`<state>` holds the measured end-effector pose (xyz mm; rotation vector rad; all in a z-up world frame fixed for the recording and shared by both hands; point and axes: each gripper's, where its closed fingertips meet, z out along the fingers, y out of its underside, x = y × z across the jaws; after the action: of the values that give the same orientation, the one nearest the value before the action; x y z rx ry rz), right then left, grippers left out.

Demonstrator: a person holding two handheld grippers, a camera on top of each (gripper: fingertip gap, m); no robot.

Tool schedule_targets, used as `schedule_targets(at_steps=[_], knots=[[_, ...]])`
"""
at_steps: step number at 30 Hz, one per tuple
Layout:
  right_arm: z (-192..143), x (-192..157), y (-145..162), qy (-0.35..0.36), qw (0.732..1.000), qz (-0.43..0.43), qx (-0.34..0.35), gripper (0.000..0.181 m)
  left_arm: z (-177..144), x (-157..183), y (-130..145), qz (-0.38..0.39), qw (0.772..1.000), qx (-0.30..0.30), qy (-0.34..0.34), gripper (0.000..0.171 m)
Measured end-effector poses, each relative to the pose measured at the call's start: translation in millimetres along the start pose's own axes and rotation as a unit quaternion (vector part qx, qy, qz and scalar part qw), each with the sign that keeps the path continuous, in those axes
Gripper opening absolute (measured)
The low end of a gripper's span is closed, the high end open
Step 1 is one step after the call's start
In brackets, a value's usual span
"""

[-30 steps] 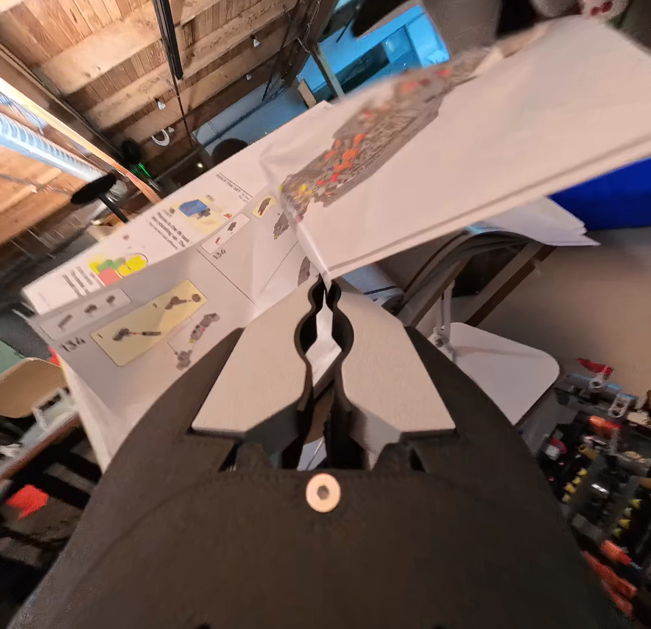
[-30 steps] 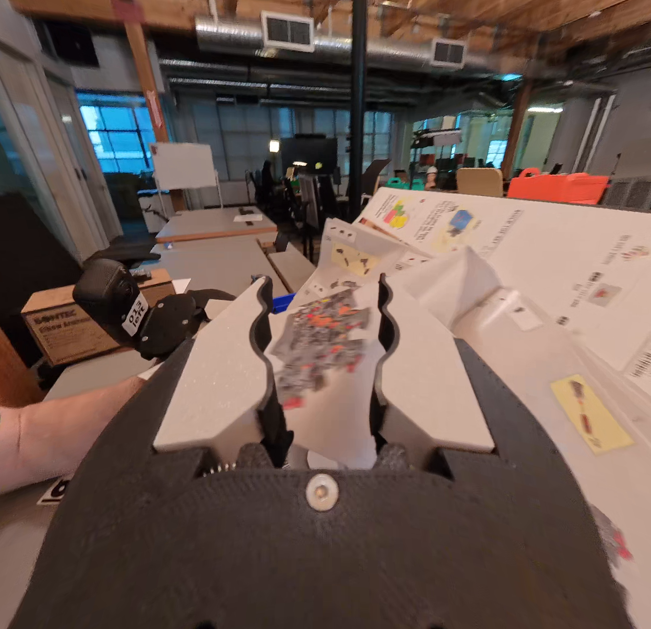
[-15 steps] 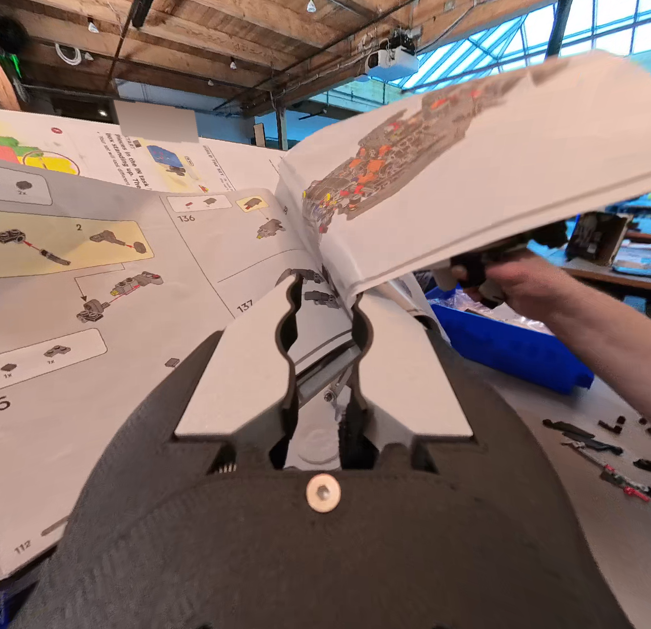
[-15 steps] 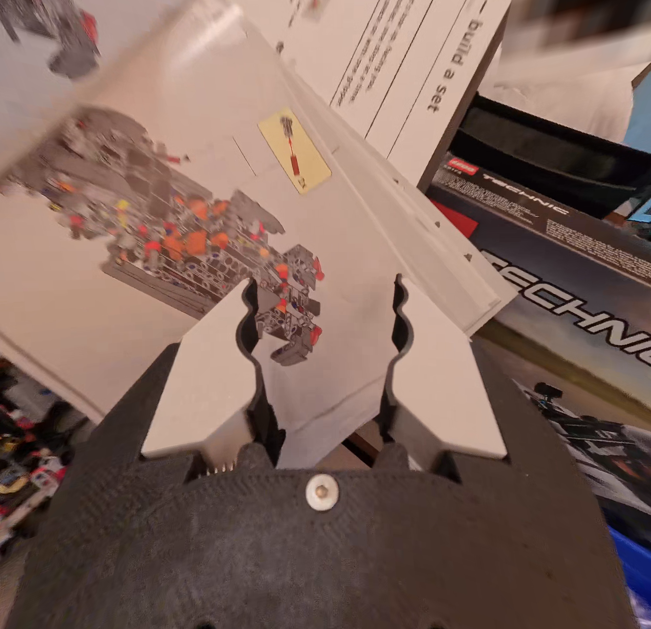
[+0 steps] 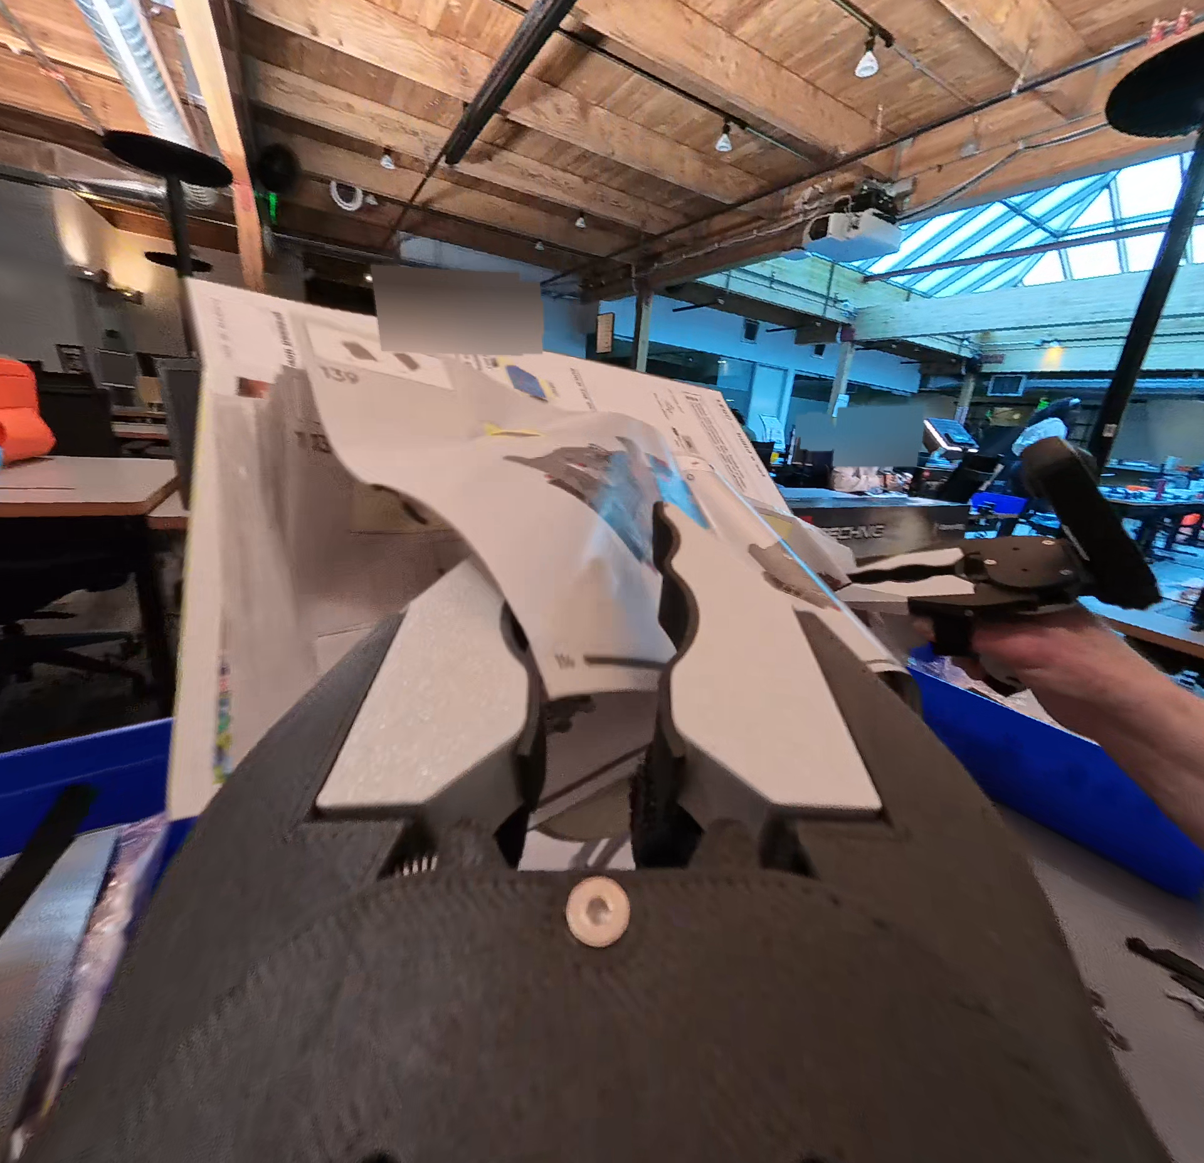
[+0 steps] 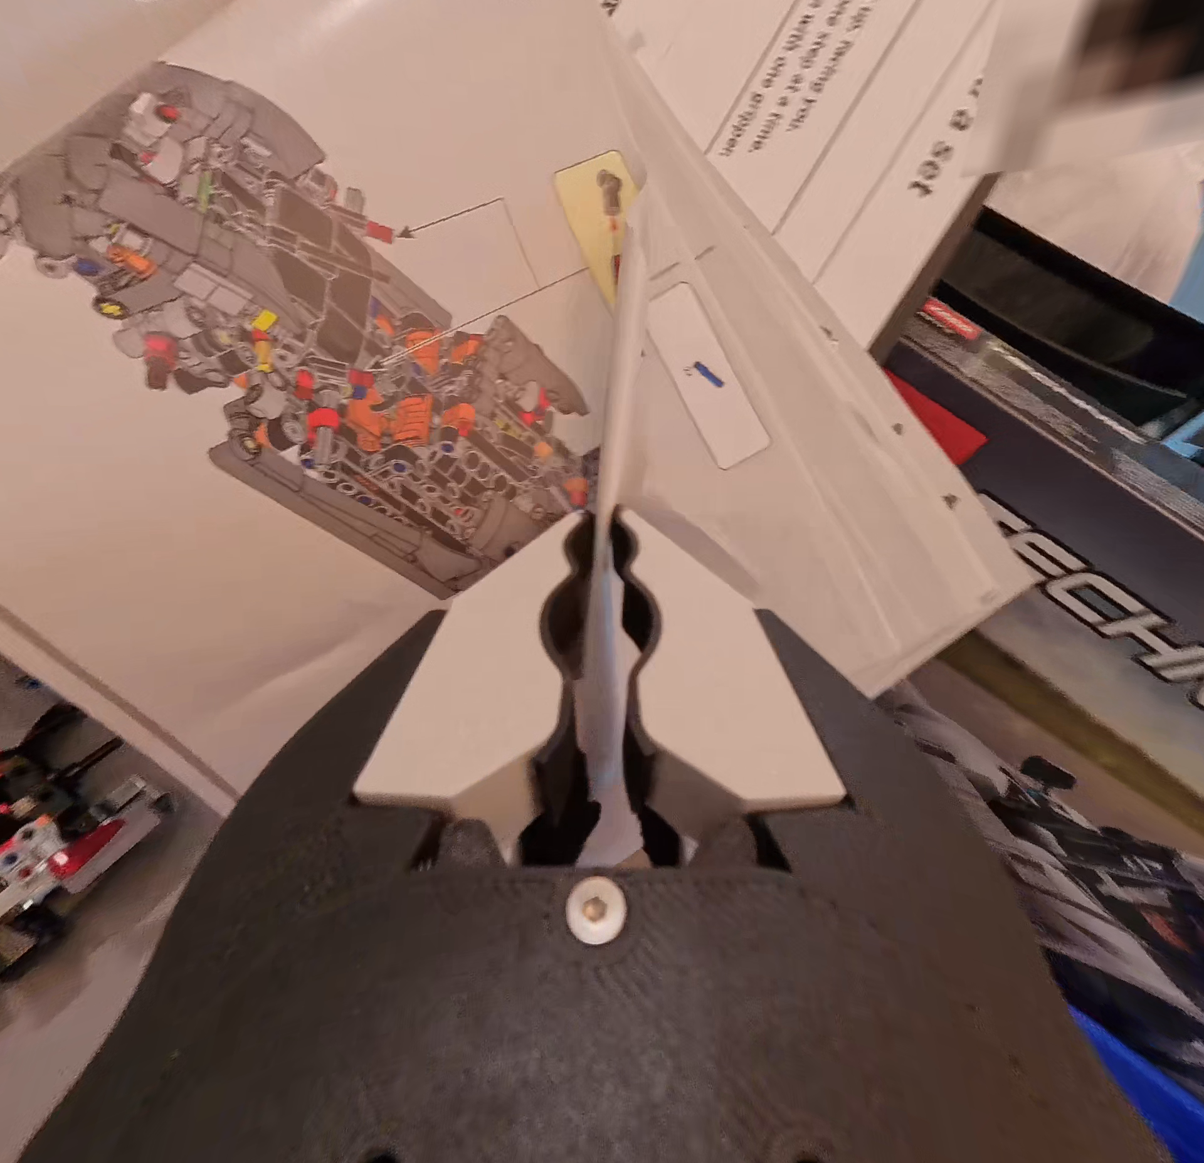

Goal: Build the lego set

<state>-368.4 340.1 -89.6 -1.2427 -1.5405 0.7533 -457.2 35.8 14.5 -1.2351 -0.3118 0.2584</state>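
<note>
The right claw (image 6: 602, 519) is clenched on a page (image 6: 619, 376) of the instruction booklet (image 6: 326, 285). The left claw (image 5: 586, 558) is released, a curled page (image 5: 573, 545) between its fingers.

curling page (image 5: 586, 545) blurred, left fingertip (image 5: 456, 610) hidden

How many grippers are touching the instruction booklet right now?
2. The right gripper is shut on a single page's edge. The left gripper is open, with a curling page of the instruction booklet lying between its fingers. Contact elsewhere may be hidden.
</note>
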Motion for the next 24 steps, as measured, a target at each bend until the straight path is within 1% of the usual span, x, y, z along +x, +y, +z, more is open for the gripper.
schedule_targets(at_steps=[4, 8, 11, 14, 17, 19, 22, 24], knots=[[0.4, -5.4, -2.3, -0.014, 1.000, -0.005, -0.009, 0.000, -7.0, -19.4, -8.4, 0.010, 1.000, 0.006, -0.029, 0.028], [-11.2, -11.1, -17.7, -0.037, 0.999, 0.022, 0.025, 0.000, -14.1, -37.5, -14.6, 0.017, 0.998, 0.011, -0.052, 0.027], [-20.9, -15.0, -31.3, -0.057, 0.997, 0.038, 0.048, 0.000, -19.0, -46.2, -20.1, 0.021, 0.997, 0.017, -0.066, 0.030], [-28.8, -20.0, -44.6, -0.083, 0.993, 0.056, 0.067, 0.000, -22.5, -44.0, -28.2, 0.061, 0.994, 0.023, -0.082, 0.034], [-40.7, -32.1, -65.2, -0.131, 0.983, 0.081, 0.100, 0.000, -18.1, -19.8, -31.4, 0.136, 0.988, 0.012, -0.069, 0.042], [-48.8, -42.9, -80.5, -0.169, 0.973, 0.099, 0.122, 0.000, -9.2, 10.5, -24.6, 0.196, 0.980, -0.011, -0.029, 0.050], [-60.4, -61.8, -105.4, -0.231, 0.952, 0.127, 0.155, 0.000, 3.6, 58.5, -0.5, 0.299, 0.952, -0.052, 0.027, 0.062], [-65.2, -71.8, -118.5, -0.258, 0.942, 0.135, 0.166, 0.000, 10.9, 80.1, 20.1, 0.360, 0.929, -0.082, 0.043, 0.069]])
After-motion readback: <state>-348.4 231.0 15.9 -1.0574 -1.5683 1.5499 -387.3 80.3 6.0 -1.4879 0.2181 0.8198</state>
